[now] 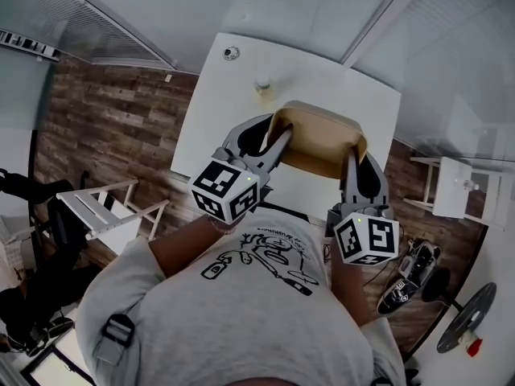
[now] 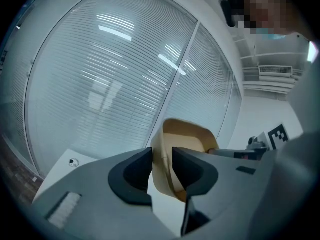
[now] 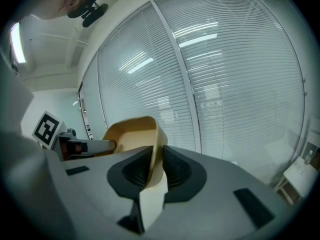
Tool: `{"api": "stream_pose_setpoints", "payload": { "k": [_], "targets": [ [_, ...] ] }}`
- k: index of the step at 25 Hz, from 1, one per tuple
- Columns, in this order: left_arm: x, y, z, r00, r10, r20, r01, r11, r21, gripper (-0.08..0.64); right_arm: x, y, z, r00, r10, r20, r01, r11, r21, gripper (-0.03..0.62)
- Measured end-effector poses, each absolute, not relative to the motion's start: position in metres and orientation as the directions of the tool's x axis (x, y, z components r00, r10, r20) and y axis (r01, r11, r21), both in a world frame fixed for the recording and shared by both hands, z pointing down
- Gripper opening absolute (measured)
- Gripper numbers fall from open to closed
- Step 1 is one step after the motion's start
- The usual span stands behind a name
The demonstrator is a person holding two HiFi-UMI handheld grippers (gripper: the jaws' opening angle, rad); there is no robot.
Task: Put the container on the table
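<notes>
Pinching the tan container (image 1: 318, 135) aloft over the white counter (image 1: 233, 95), with left tool (image 1: 278, 139) clamped on its 9 o'clock wall, right tool (image 1: 352, 163) on its 3 o'clock wall. Lower evenly and level, avoid small items (image 1: 263, 84) at 11 o'clock, release once seated.

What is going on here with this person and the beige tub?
A person holds a beige plastic container with two hand-held grippers. The left gripper is clamped on one side wall and the right gripper on the opposite wall. The container hangs over the near end of the white table and seems not yet set down.
</notes>
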State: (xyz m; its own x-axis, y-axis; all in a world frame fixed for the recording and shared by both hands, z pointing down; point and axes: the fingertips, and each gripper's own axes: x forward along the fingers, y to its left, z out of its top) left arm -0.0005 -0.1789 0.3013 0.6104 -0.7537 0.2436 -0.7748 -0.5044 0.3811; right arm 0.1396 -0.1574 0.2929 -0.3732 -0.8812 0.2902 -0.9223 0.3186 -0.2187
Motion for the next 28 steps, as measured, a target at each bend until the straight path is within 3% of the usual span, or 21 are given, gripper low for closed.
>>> {"api": "stream_pose_setpoints", "payload": {
  "k": [28],
  "targets": [
    [-0.004, -0.171, 0.372, 0.613, -0.693, 0.378, -0.782, -0.466, 0.413, 0.118, 0.136, -0.150, 0.365, -0.375, -0.823, 0.427, -0.921, 0.277, -0.274, 0.021]
  ]
}}
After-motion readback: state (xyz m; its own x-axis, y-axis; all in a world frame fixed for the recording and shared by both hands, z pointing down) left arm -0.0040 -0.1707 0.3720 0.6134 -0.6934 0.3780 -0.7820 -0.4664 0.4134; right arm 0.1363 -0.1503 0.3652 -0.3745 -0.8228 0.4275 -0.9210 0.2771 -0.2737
